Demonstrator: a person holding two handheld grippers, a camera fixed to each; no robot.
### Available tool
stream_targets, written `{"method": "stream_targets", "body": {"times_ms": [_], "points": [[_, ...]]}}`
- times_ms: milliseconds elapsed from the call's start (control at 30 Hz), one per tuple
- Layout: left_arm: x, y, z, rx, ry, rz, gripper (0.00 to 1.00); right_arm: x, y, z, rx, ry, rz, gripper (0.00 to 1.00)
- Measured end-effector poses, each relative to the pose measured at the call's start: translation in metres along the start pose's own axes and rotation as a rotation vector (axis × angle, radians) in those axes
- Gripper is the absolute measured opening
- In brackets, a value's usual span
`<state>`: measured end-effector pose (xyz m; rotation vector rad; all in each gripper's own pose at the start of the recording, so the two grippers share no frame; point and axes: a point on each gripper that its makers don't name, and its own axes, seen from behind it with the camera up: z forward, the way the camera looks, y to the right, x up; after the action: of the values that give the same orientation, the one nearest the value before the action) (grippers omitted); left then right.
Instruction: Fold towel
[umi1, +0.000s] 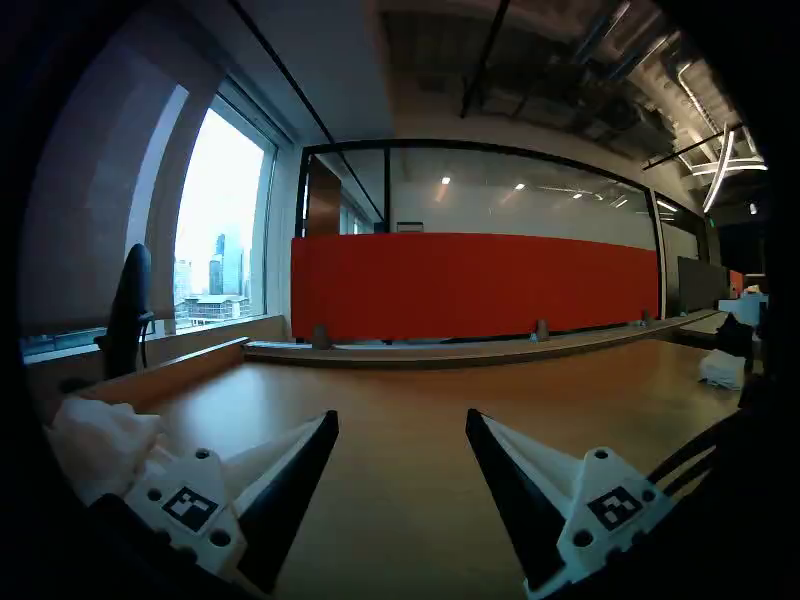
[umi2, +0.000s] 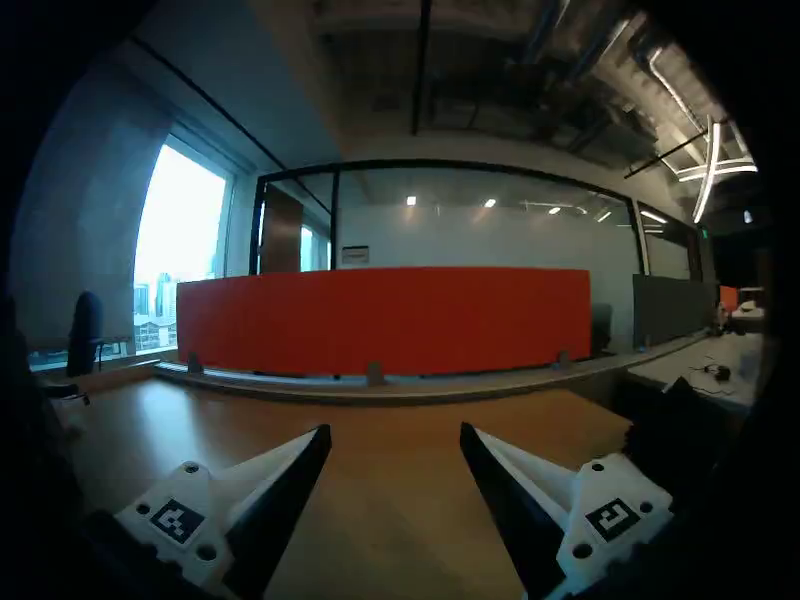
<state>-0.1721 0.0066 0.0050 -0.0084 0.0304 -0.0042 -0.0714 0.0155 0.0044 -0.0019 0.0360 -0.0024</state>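
In the left gripper view my left gripper (umi1: 401, 417) is open above a bare wooden table (umi1: 420, 400), with nothing between its fingers. A crumpled white towel (umi1: 95, 445) lies at the near left, just beside the left finger. Another white cloth (umi1: 722, 368) sits far off at the right edge. In the right gripper view my right gripper (umi2: 395, 432) is open too, empty, over the same wooden table (umi2: 400, 420).
A red divider panel (umi1: 470, 285) runs along the table's far edge, and it stands at the back in the right gripper view too (umi2: 385, 320). A dark chair back (umi1: 128, 310) stands at the left by the window. A dark object (umi2: 680, 430) sits at the right.
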Motion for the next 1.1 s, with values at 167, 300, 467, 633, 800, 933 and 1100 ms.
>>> {"method": "stream_targets", "body": {"times_ms": [167, 300, 467, 633, 800, 933, 1100], "points": [[0.0, -0.005, 0.001, 0.014, 0.0, 0.0, 0.95, -0.013, 0.005, -0.001, -0.006, -0.003, 0.015, 1.0], [0.0, -0.005, 0.001, 0.006, 0.0, 0.0, 0.94, -0.021, 0.01, -0.002, -0.022, -0.004, 0.02, 1.0], [0.0, -0.002, 0.003, 0.008, 0.0, 0.0, 0.94, -0.032, 0.012, -0.003, -0.021, -0.007, 0.022, 1.0], [0.0, -0.004, 0.003, 0.013, 0.0, 0.0, 0.95, -0.041, 0.014, -0.002, -0.027, -0.009, 0.004, 1.0], [0.0, -0.004, 0.001, 0.009, 0.0, 0.0, 0.94, -0.043, 0.014, -0.002, -0.026, -0.01, -0.015, 1.0], [0.0, -0.003, 0.001, 0.007, 0.0, 0.0, 0.95, -0.046, 0.013, -0.002, -0.022, -0.015, -0.017, 1.0], [0.0, -0.002, 0.0, 0.007, 0.0, 0.0, 0.95, -0.049, 0.012, -0.002, -0.016, -0.021, -0.014, 1.0]]}}
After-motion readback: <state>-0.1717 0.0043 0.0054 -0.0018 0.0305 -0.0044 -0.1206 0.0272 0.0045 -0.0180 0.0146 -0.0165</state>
